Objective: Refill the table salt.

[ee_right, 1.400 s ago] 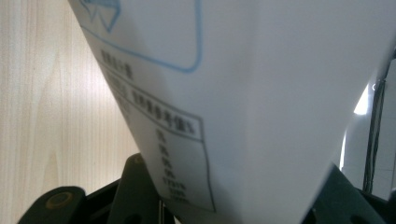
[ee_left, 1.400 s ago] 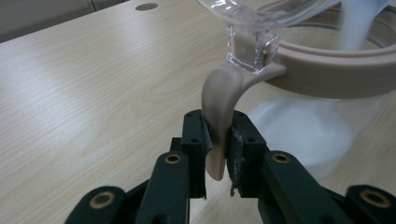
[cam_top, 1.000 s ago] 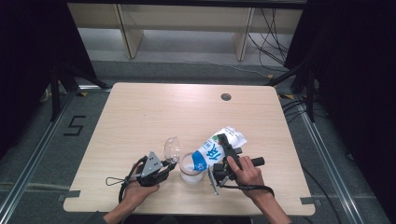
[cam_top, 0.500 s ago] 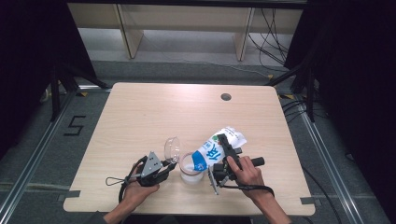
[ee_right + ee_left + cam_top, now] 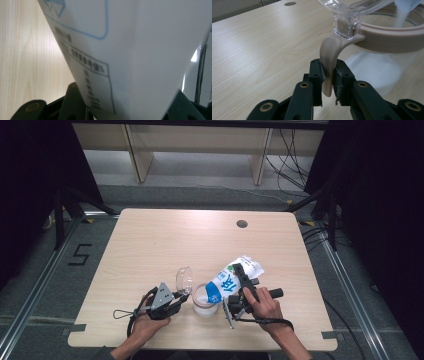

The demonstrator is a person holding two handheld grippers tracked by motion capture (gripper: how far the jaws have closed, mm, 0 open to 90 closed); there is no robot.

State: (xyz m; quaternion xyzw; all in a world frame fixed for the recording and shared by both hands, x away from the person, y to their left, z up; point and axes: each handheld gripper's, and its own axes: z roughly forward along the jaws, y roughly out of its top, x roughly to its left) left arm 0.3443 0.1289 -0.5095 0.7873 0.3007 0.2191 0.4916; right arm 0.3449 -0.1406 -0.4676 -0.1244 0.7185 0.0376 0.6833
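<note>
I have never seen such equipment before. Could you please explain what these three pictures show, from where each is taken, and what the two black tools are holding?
A person sits at a wooden table and holds one hand tool in each hand; each tool has two black jaws. The high view looks down from above. Each of the other two views comes from a camera on one tool, looking along its jaws. The left gripper is shut on the beige handle of a clear jug, whose hinged lid stands open. The right gripper is shut on a white milk carton, tilted over the jug. A white stream is falling into the jug.
</note>
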